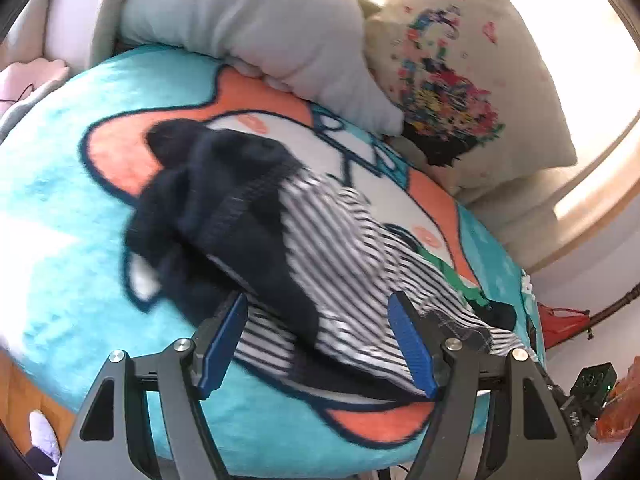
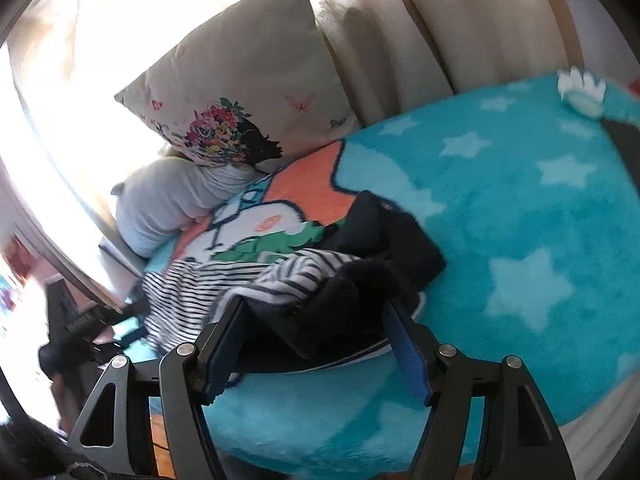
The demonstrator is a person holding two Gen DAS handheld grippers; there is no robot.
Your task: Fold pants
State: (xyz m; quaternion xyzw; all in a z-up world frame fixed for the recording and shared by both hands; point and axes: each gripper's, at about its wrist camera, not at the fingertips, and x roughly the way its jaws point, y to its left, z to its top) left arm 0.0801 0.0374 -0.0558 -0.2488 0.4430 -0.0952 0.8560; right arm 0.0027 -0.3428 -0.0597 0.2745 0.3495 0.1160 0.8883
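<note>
Turquoise blanket, crumpled pants, perhaps striped-lined

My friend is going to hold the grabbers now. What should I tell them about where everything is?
Left gripper: open, holding nothing, with the striped cloth lying between its fingers.
Right gripper: open, holding nothing, over the dark pants.
The pants lie bunched in a heap with the striped cloth on the turquoise blanket, near the flowered pillow.
Done: no neat fold shows yet.
Left: pull the pants free, spread them flat, then fold them.
</note>
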